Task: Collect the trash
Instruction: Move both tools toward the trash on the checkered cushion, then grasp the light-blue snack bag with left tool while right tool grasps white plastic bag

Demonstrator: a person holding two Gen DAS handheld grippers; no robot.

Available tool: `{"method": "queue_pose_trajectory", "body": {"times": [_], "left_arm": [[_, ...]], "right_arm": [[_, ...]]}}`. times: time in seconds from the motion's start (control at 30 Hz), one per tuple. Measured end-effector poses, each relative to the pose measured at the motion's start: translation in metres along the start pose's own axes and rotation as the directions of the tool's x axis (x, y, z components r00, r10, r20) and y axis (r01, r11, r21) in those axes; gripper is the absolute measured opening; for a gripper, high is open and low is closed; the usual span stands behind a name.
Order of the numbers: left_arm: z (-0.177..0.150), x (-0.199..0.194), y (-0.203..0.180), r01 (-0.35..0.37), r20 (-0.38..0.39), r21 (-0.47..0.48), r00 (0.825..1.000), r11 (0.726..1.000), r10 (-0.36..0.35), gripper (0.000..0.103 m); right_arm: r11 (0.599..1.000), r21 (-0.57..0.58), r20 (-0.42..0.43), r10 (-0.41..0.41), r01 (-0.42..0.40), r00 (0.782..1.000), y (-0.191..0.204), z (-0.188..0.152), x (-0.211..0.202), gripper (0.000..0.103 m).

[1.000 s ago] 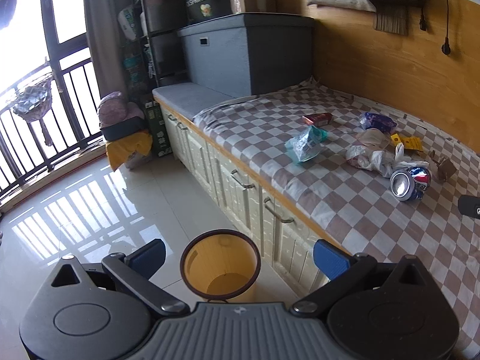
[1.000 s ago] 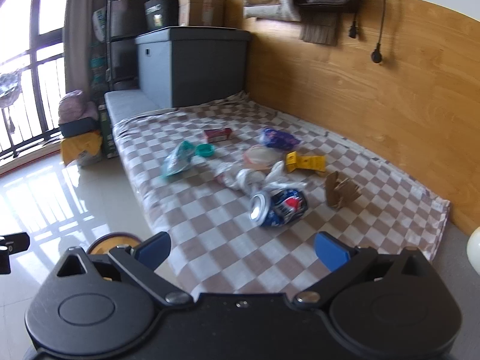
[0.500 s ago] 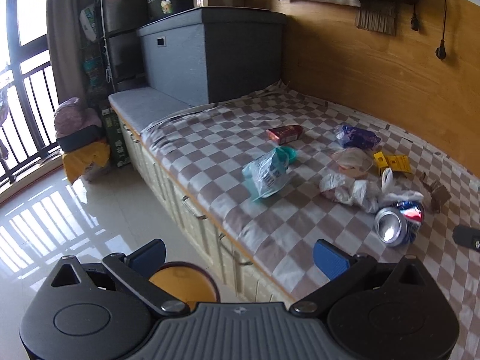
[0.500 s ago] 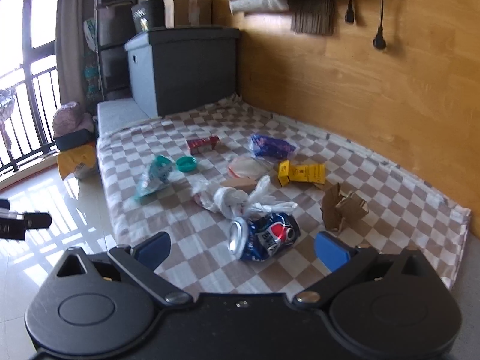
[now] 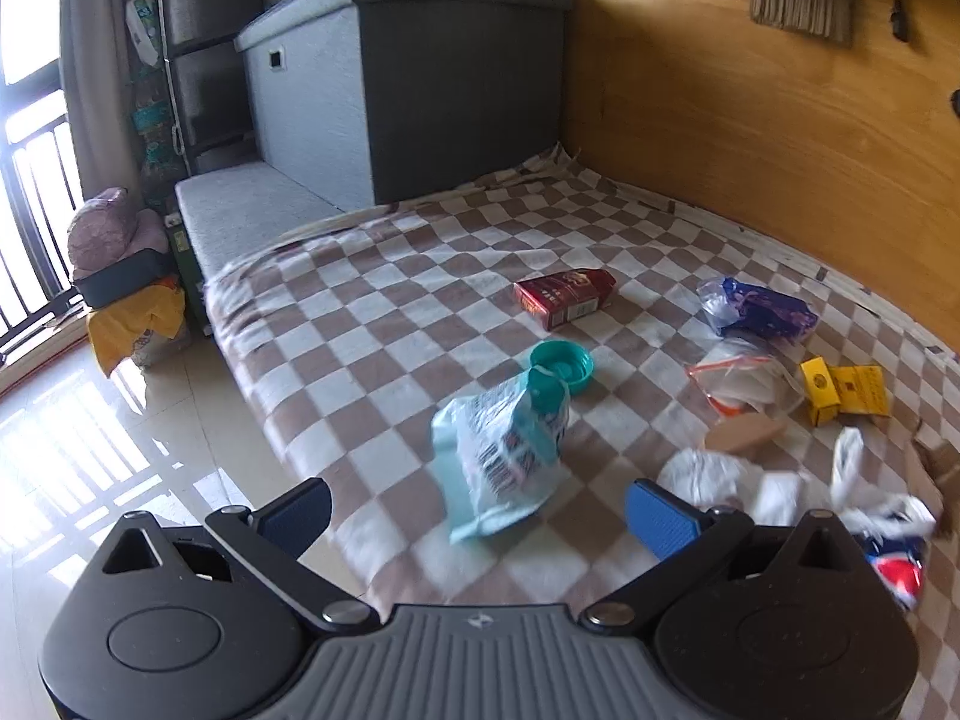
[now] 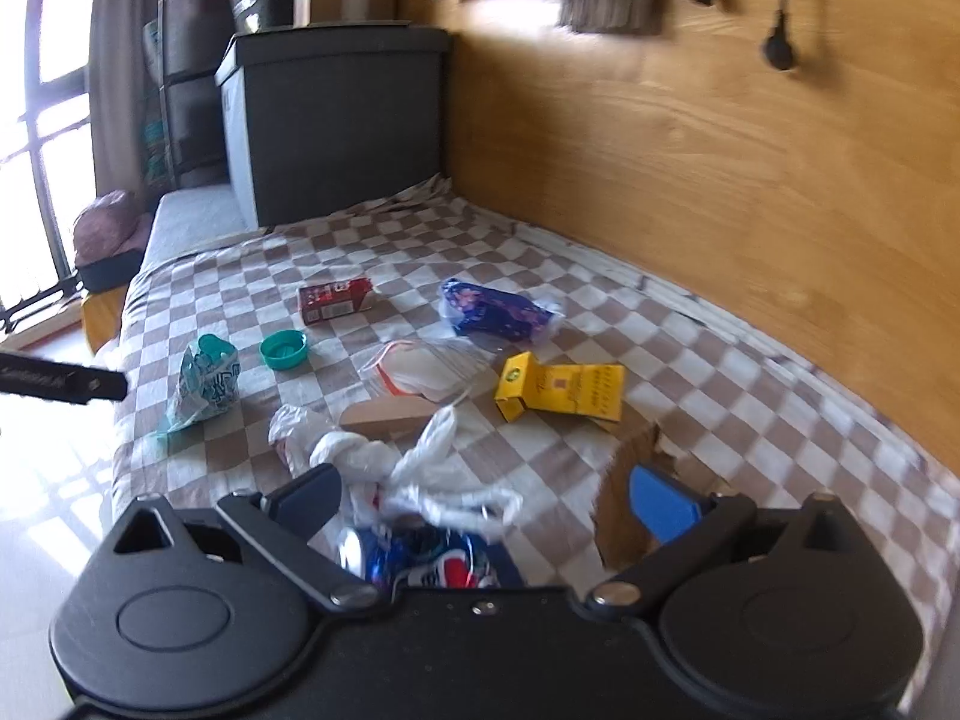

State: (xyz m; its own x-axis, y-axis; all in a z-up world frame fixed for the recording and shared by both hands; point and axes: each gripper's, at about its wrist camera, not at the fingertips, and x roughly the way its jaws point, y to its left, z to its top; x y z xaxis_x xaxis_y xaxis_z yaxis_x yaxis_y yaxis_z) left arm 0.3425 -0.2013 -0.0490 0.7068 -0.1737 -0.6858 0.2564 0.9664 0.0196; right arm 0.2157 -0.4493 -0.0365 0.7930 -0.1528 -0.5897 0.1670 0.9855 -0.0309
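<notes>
Trash lies on a brown-and-white checked blanket (image 5: 384,312). My left gripper (image 5: 477,507) is open, its jaws either side of a teal wipes packet (image 5: 498,456). Beyond it lie a teal lid (image 5: 561,363), a red box (image 5: 564,294), a blue wrapper (image 5: 762,309), a zip bag (image 5: 741,375) and a yellow box (image 5: 846,390). My right gripper (image 6: 483,495) is open just above a crushed Pepsi can (image 6: 432,558) and a white plastic bag (image 6: 414,468). A torn cardboard piece (image 6: 624,480) is by its right finger.
A wooden wall panel (image 6: 690,168) runs along the blanket's far side. A grey storage box (image 5: 408,84) stands at the head end. Shiny tiled floor (image 5: 90,438) lies to the left, with a yellow bag and bundles (image 5: 129,300) near the window.
Both grippers have moved forward over the blanket toward the trash. The yellow bin on the floor has dropped out of the left view. The can now sits between the right jaws.
</notes>
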Motion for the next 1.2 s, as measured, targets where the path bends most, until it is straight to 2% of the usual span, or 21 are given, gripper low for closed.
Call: {"method": "queue_pose_trajectory", "body": {"times": [0.1, 0.17, 0.23, 0.37, 0.5, 0.57, 0.63, 0.87, 0.93, 1.0, 1.07, 1.13, 1.2], "left_arm": [[0.008, 0.018, -0.005, 0.008, -0.032, 0.015, 0.999, 1.000, -0.007, 0.103], [0.010, 0.026, -0.007, 0.014, -0.044, 0.028, 0.999, 0.999, -0.013, 0.103], [0.010, 0.034, -0.008, 0.018, -0.055, 0.043, 0.998, 0.999, -0.016, 0.103], [0.008, 0.048, -0.008, 0.066, -0.076, 0.071, 0.995, 0.995, -0.061, 0.103], [0.012, 0.061, -0.008, 0.092, -0.106, 0.076, 0.991, 0.993, -0.084, 0.103], [0.015, 0.068, -0.007, 0.096, -0.122, 0.065, 0.989, 0.993, -0.088, 0.103], [0.018, 0.075, -0.005, 0.095, -0.134, 0.038, 0.987, 0.995, -0.089, 0.100], [0.029, 0.106, 0.006, 0.071, -0.202, -0.084, 0.976, 0.994, -0.087, 0.082], [0.028, 0.114, 0.010, 0.065, -0.227, -0.129, 0.969, 0.989, -0.094, 0.077], [0.023, 0.120, 0.015, 0.069, -0.259, -0.169, 0.959, 0.983, -0.112, 0.067], [0.017, 0.120, 0.016, 0.084, -0.246, -0.168, 0.961, 0.982, -0.124, 0.065], [0.016, 0.114, 0.016, 0.104, -0.233, -0.149, 0.963, 0.983, -0.137, 0.056], [0.016, 0.105, 0.018, 0.096, -0.222, -0.153, 0.966, 0.984, -0.129, 0.053]], "right_arm": [[0.998, -0.060, -0.027, 0.028, -0.030, 0.999, 0.004, 0.009, 0.022, 0.103], [0.989, -0.128, -0.059, 0.064, -0.071, 0.996, 0.010, 0.014, 0.038, 0.097], [0.974, -0.182, -0.106, 0.115, -0.133, 0.988, 0.016, 0.017, 0.056, 0.086], [0.927, -0.303, -0.186, 0.172, -0.223, 0.967, 0.037, 0.018, 0.090, 0.082], [0.869, -0.424, -0.261, 0.153, -0.255, 0.953, 0.061, 0.011, 0.119, 0.076], [0.861, -0.441, -0.271, 0.140, -0.252, 0.952, 0.069, 0.008, 0.127, 0.076], [0.859, -0.435, -0.281, 0.154, -0.269, 0.947, 0.075, 0.008, 0.132, 0.069], [0.853, -0.441, -0.300, 0.156, -0.281, 0.941, 0.091, 0.004, 0.136, 0.054], [0.854, -0.440, -0.302, 0.151, -0.278, 0.941, 0.092, 0.003, 0.135, 0.051], [0.856, -0.437, -0.302, 0.149, -0.275, 0.942, 0.092, 0.004, 0.135, 0.048], [0.863, -0.426, -0.302, 0.148, -0.272, 0.942, 0.090, 0.005, 0.133, 0.046], [0.867, -0.425, -0.296, 0.141, -0.263, 0.945, 0.089, 0.007, 0.130, 0.045], [0.877, -0.414, -0.280, 0.130, -0.242, 0.951, 0.087, 0.010, 0.127, 0.044]]}}
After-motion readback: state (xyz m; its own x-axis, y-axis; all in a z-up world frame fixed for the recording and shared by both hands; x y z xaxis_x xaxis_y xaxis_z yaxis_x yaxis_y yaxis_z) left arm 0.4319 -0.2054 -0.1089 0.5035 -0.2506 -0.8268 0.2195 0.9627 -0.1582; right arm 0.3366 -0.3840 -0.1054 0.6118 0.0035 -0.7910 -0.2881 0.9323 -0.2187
